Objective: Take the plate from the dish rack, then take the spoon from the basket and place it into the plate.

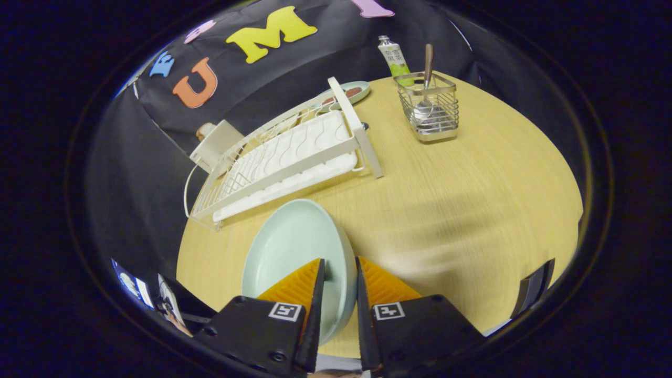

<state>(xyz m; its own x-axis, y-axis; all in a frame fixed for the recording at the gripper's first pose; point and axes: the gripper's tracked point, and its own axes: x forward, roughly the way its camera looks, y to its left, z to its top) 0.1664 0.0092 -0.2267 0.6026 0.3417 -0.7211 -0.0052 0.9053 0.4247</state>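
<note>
A pale green plate (289,247) stands tilted on its edge above the wooden table (472,210), just in front of the white dish rack (283,157). My gripper (340,261) is shut on the plate's near rim, one finger on the inner face and one on the outer face. Beyond the fingers to the right, a wire basket (428,107) stands upright on the table. A spoon (426,84) sits in the basket, bowl down, with its brown handle sticking up.
The dish rack lies across the table's far left, with no dishes in its slots. Behind it are a small oval dish (350,92) and a white box (216,143). A green and white tube (395,56) stands behind the basket.
</note>
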